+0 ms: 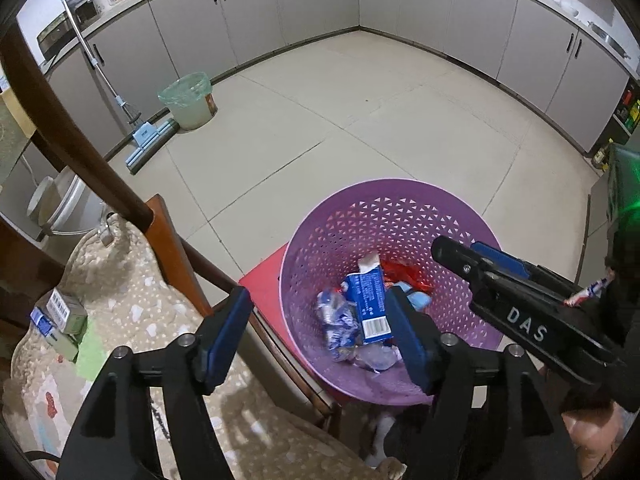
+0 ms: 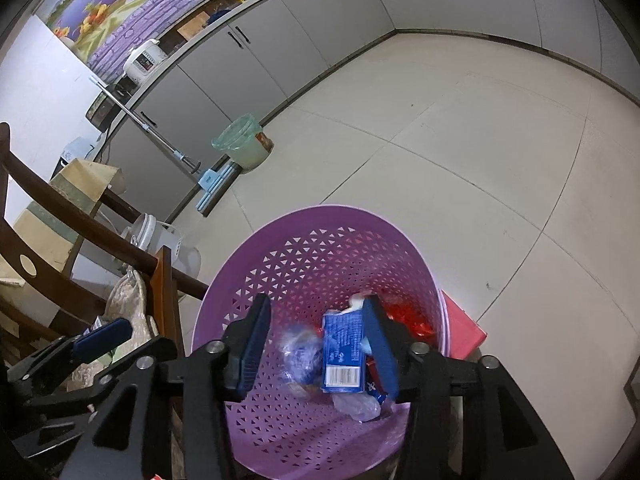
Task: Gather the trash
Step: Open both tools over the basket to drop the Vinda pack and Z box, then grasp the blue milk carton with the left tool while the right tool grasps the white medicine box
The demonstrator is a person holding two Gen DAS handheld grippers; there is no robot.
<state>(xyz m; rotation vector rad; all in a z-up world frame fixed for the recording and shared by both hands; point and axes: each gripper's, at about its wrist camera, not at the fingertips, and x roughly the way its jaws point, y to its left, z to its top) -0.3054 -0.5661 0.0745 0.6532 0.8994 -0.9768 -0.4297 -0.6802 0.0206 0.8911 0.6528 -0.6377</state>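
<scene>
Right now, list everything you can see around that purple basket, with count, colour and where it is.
basket: one, purple, perforated, on a red stool
carton: one, blue, inside the basket
crumpled wrappers: several, blue-white and clear, in the basket beside the carton
red wrapper: one, at the basket's far side
small boxes: at least two, pale green and blue, on the beige cushion of a wooden chair
bin: one, cream with green liner, by the cabinets
mop: one, blue head, leaning by the bin
rice cooker: one, white, on the counter
left gripper: open, empty
right gripper: open, above the basket
</scene>
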